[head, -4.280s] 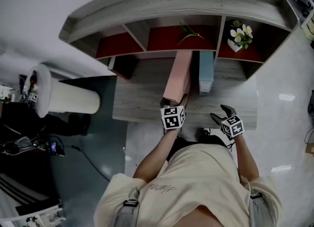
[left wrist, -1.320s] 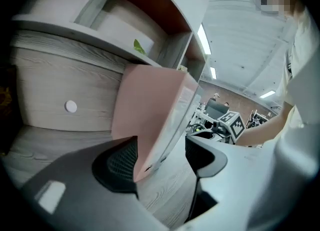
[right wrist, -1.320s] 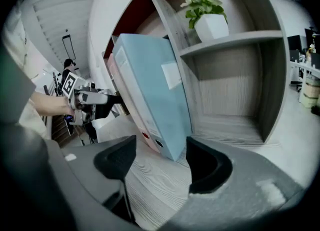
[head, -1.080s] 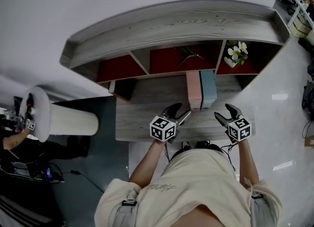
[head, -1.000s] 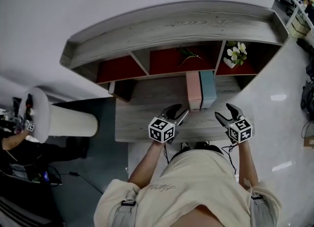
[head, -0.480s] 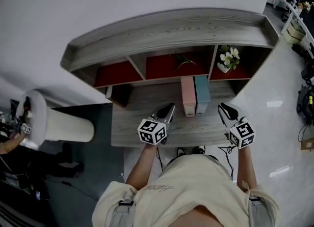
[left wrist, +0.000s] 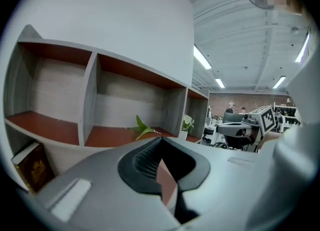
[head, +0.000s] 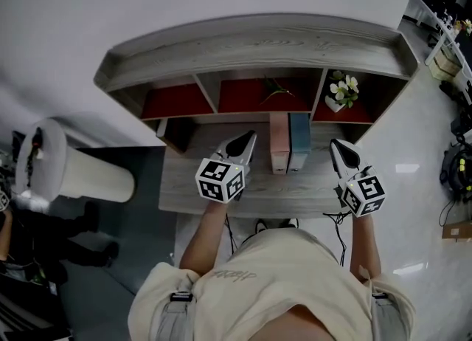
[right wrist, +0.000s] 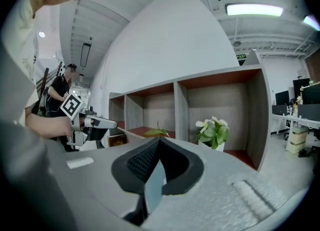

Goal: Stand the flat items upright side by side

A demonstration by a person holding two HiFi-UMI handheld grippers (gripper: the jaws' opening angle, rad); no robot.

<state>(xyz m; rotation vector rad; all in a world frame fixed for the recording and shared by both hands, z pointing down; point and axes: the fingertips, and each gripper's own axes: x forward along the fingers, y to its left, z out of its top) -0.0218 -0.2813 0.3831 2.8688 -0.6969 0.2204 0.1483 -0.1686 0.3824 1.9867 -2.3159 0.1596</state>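
A pink book (head: 279,142) and a blue book (head: 299,140) stand upright, side by side and touching, on the grey desk (head: 184,192) below the shelf. My left gripper (head: 248,139) hangs shut and empty just left of the pink book, clear of it. My right gripper (head: 335,147) is right of the blue book; its jaws have just closed with nothing between them. Past the shut left gripper (left wrist: 160,142) only a sliver of the pink book (left wrist: 166,181) shows. Past the shut right gripper (right wrist: 157,142) a sliver of the blue book (right wrist: 154,185) shows.
The wooden shelf (head: 251,37) has three red-floored bays. A green leaf (head: 274,90) lies in the middle one and a white flower pot (head: 341,92) stands in the right one. A dark brown book (head: 177,134) leans at the desk's left. A white cylinder (head: 70,173) stands further left.
Both grippers have risen above the desk and gone from open to shut. The pink book, tilted in the left gripper in the oldest frame, now stands free beside the blue one.
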